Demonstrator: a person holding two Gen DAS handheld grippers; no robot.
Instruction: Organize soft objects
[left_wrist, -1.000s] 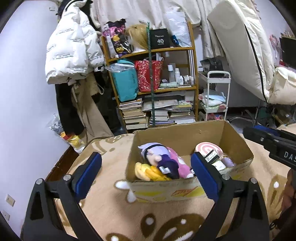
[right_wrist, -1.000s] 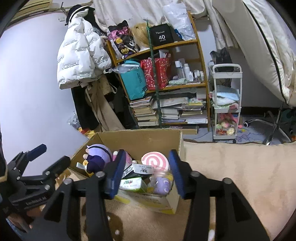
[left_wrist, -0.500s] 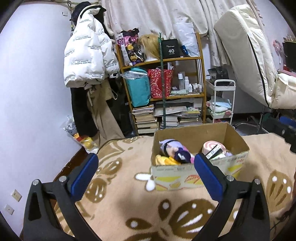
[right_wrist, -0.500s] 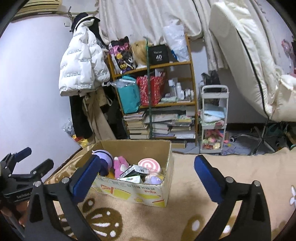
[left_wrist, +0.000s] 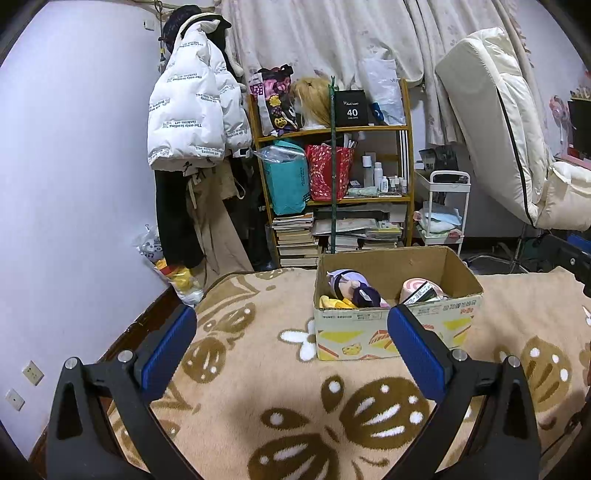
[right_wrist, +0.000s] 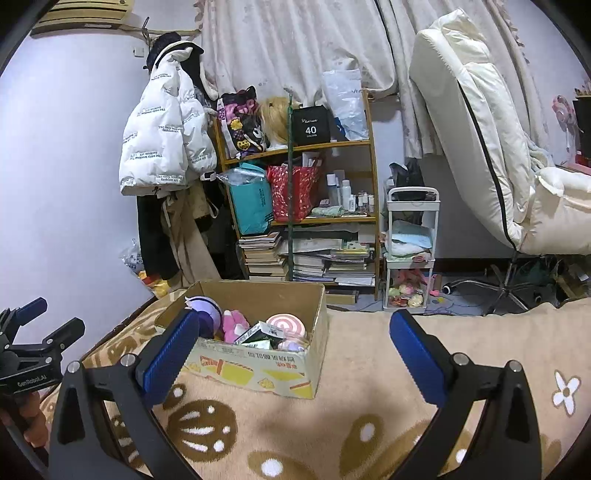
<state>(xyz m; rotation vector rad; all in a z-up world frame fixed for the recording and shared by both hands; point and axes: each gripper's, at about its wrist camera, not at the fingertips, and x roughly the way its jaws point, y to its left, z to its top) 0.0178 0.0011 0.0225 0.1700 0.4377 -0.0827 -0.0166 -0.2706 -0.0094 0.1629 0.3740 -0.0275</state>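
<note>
A cardboard box (left_wrist: 395, 334) stands on the tan patterned blanket (left_wrist: 288, 398). It holds soft toys: a purple-haired plush doll (left_wrist: 351, 286), a yellow plush (left_wrist: 334, 302) and a pink swirl plush (left_wrist: 415, 286). In the right wrist view the box (right_wrist: 258, 369) shows the purple doll (right_wrist: 205, 308), a pink plush (right_wrist: 234, 325) and the swirl plush (right_wrist: 286, 325). My left gripper (left_wrist: 291, 343) is open and empty, held back from the box. My right gripper (right_wrist: 291, 347) is open and empty, to the right of the box.
A wooden shelf (left_wrist: 332, 192) with bags, bottles and stacked books stands behind the bed. A white jacket (left_wrist: 188, 118) hangs on the left wall. A white trolley (right_wrist: 410, 251) and a folded mattress (right_wrist: 476, 140) are on the right.
Both grippers have pulled back and up from the box. The right gripper's jaws have opened wide from around the toys in the box. The box now looks smaller.
</note>
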